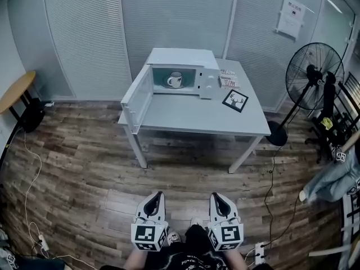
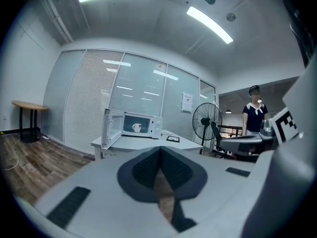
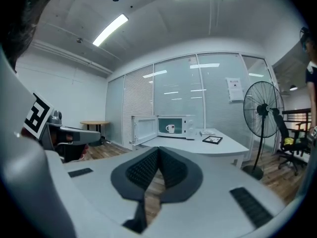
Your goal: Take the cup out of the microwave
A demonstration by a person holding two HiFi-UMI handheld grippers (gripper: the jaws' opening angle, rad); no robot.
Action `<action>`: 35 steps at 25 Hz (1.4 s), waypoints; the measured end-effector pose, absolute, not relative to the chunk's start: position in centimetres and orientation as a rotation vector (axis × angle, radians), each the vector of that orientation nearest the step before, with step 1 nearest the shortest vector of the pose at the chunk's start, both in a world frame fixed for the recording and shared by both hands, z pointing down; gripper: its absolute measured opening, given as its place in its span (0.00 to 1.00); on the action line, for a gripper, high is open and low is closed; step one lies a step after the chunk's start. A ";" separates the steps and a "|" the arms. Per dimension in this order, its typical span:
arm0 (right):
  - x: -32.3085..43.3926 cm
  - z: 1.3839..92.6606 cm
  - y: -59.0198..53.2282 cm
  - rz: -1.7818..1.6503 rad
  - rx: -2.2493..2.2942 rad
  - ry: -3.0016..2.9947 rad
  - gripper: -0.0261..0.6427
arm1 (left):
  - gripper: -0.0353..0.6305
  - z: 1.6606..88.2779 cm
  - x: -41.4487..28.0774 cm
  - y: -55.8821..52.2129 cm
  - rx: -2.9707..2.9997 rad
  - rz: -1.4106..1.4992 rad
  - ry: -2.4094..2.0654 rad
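A white cup (image 1: 175,80) with a dark print stands inside the white microwave (image 1: 183,58), whose door (image 1: 138,99) hangs open to the left. The microwave sits at the back of a grey table (image 1: 191,114). Both grippers are held close to my body, far from the table. My left gripper (image 1: 154,198) is shut with nothing in it, and so is my right gripper (image 1: 218,198). In the left gripper view the cup (image 2: 136,128) shows small and distant beyond the left gripper (image 2: 159,157); likewise the cup (image 3: 170,128) lies far past the right gripper (image 3: 158,160).
A framed picture (image 1: 235,100) and a small stack of cards (image 1: 228,80) lie on the table right of the microwave. A standing fan (image 1: 312,75) is at the right, a round wooden side table (image 1: 17,91) at the left. Cables cross the wooden floor. A person (image 2: 255,115) stands off to the right.
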State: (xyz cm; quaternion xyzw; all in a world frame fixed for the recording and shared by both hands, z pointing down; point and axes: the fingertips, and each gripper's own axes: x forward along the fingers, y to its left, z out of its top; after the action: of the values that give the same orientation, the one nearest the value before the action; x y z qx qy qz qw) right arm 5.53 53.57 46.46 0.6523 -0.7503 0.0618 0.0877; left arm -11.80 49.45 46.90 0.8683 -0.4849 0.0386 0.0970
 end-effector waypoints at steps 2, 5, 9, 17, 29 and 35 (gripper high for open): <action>5.5 46.7 53.1 0.188 1.938 -2.235 0.04 | 0.06 47.1 -11.9 49.1 2.575 0.129 -1.440; 5.4 47.1 52.2 0.190 1.920 -2.246 0.04 | 0.06 47.4 -11.9 48.6 2.586 0.166 -1.451; 5.2 47.4 49.7 0.165 1.871 -2.277 0.04 | 0.06 47.6 -12.2 47.2 2.565 0.173 -1.491; 6.6 47.7 42.8 0.178 1.801 -2.325 0.04 | 0.06 48.1 -11.0 42.0 2.516 0.202 -1.548; 10.3 47.2 30.7 0.194 1.687 -2.416 0.04 | 0.06 47.7 -7.7 32.0 2.405 0.201 -1.661; 13.4 47.8 25.9 0.213 1.637 -2.449 0.04 | 0.06 48.2 -4.5 28.0 2.362 0.205 -1.705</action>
State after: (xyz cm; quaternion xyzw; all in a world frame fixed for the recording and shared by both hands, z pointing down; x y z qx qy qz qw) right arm 13.35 25.92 47.81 0.5518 -0.8256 0.0718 0.0939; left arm -4.50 27.99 48.18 0.8039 -0.5802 0.0697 0.1106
